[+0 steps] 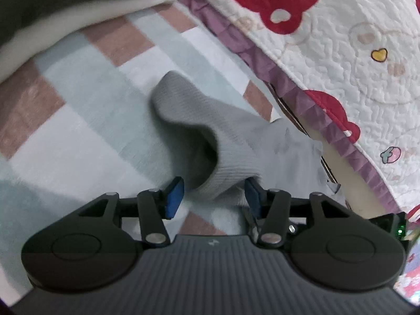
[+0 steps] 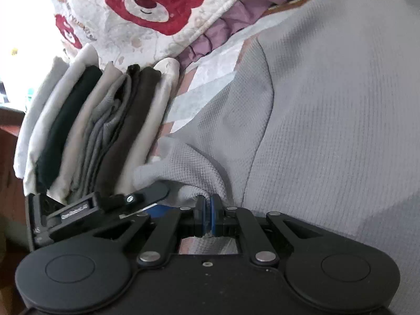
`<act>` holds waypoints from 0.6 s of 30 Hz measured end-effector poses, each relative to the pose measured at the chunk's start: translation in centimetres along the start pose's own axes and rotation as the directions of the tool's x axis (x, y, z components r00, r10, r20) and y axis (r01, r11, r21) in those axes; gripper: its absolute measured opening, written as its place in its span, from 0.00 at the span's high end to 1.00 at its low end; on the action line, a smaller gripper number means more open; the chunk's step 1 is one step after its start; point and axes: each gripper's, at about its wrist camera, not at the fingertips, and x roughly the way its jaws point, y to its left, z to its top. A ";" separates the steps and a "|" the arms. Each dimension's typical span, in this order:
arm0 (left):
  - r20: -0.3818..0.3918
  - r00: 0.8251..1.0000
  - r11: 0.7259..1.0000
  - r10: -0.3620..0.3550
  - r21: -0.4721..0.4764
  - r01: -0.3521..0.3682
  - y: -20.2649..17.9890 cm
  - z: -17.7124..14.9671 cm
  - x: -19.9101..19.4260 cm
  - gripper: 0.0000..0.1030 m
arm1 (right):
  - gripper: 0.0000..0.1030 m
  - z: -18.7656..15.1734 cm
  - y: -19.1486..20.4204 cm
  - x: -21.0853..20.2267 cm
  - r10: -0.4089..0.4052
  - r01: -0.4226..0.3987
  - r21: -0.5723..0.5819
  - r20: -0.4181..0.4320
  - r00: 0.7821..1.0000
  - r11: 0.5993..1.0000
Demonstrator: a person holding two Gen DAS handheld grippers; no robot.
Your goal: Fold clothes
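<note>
Mid-fold, seemingly: grey waffle garment (image 2: 328, 110) spread on checked rug (image 1: 78, 120) beside bed quilt (image 1: 341, 39). Right hand-held gripper (image 2: 207, 218) pinching its near edge; left hand-held gripper (image 1: 214, 197) spread around ribbed cuff (image 1: 199, 120). Next likely: clamping cuff, carrying across.

grey sweater (image 2: 328, 105) cropped, cuff (image 1: 183, 120) blurred

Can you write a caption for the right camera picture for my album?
Right claw pinches the grey top beside a stack of folded clothes.
</note>
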 end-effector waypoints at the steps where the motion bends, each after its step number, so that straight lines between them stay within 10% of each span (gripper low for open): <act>1: 0.004 1.000 1.000 0.004 0.018 -0.005 -0.4 -0.1 0.3 0.52 | 0.95 -0.1 -0.3 0.0 0.008 -0.008 0.030 -0.002 1.000 1.000; 4: 0.022 0.999 0.998 0.029 0.055 -0.030 -1.3 -0.3 0.6 0.92 | 0.95 -0.2 0.5 0.0 0.012 -0.012 0.031 -0.006 1.000 0.999; 13: 0.142 0.968 0.978 0.206 -0.004 -0.208 -1.4 -0.9 -6.3 0.92 | 0.76 -0.4 2.8 -3.7 -0.073 0.081 -0.189 0.047 0.996 0.979; 18: 0.000 0.966 0.963 0.259 -0.071 -0.258 0.4 -3.2 -5.3 0.92 | 0.76 -2.0 2.8 -2.6 -0.289 0.292 -0.319 0.058 0.956 0.902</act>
